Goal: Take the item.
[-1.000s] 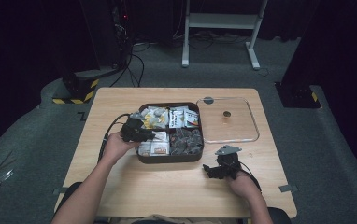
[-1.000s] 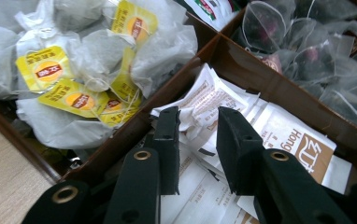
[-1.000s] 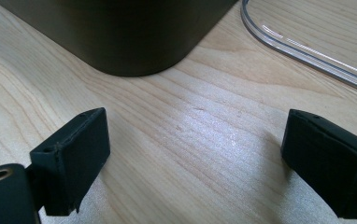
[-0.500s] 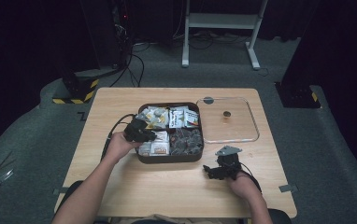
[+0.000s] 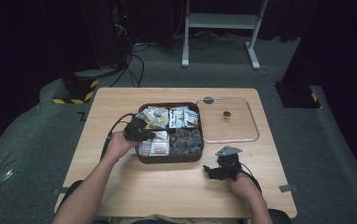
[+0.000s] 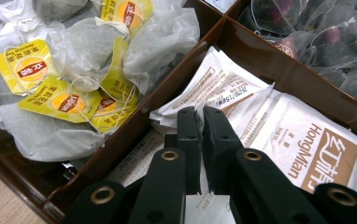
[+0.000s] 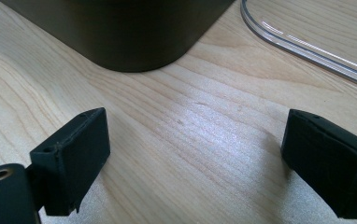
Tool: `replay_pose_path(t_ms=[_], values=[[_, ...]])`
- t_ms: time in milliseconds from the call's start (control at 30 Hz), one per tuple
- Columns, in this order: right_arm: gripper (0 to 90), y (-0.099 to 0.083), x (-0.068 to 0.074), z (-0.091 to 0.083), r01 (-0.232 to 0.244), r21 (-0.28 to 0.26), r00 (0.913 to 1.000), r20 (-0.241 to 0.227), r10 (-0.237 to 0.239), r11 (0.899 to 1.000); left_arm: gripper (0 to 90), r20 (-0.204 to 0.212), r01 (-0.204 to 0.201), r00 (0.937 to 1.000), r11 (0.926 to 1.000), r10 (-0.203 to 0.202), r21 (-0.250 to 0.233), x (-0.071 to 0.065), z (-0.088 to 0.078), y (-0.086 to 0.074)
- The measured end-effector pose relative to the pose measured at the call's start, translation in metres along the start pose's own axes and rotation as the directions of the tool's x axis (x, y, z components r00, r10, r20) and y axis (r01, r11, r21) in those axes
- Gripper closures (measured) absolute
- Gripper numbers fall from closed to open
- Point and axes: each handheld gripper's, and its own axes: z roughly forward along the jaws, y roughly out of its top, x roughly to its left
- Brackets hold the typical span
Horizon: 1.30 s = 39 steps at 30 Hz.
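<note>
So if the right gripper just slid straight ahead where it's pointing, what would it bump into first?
Most likely the dark tray's rounded corner. The right gripper rests open on the wooden table, with bare wood between its jaws and that corner. The clear lid's rim lies off to the right, probably missed.

White sachet (image 6: 279, 135) partly hidden behind the left gripper (image 6: 201, 116)

"HongMian" in brown on a white packet (image 6: 303, 149); "Lipton" on yellow tea bag tags (image 6: 67, 102); small print on packets too tiny to read
</note>
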Motion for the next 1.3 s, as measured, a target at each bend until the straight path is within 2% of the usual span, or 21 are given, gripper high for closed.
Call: replay_pose_path(t_ms=[233, 633, 933, 967, 1000, 1300], values=[[7.9, 0.0, 0.0, 0.0, 0.0, 0.0, 1.0, 0.0, 0.0, 1.0, 86.7, 0.011, 0.015, 0.9998, 0.9997, -0.015, -0.019, 0.002, -0.005, 0.0], [7.8, 0.0, -0.001, 0.0, 0.004, 0.0, 1.0, -0.007, -0.004, 1.0, 86.8, 0.013, 0.008, 0.9999, 0.9982, -0.008, -0.06, -0.003, -0.02, -0.001], [7.7, 0.003, -0.003, 0.003, 0.018, 0.0, 0.9997, -0.018, -0.018, 1.0, 86.8, 0.003, 0.04, 0.9992, 0.9947, -0.04, -0.094, 0.0, -0.033, -0.01], [7.7, 0.003, -0.003, 0.003, 0.021, 0.0, 0.9995, -0.022, -0.021, 1.0, 86.7, 0.024, 0.061, 0.998, 0.9924, -0.059, -0.107, 0.002, -0.036, -0.012], [7.7, 0.004, -0.004, 0.004, 0.023, -0.001, 0.9995, -0.023, -0.023, 1.0, 86.8, 0.026, 0.07, 0.9974, 0.991, -0.068, -0.114, 0.002, -0.038, -0.013], [7.7, 0.006, -0.006, 0.006, 0.029, 0.0, 0.9991, -0.03, -0.029, 1.0, 86.8, 0.001, 0.084, 0.9964, 0.9867, -0.085, -0.139, 0.004, -0.05, -0.02]])
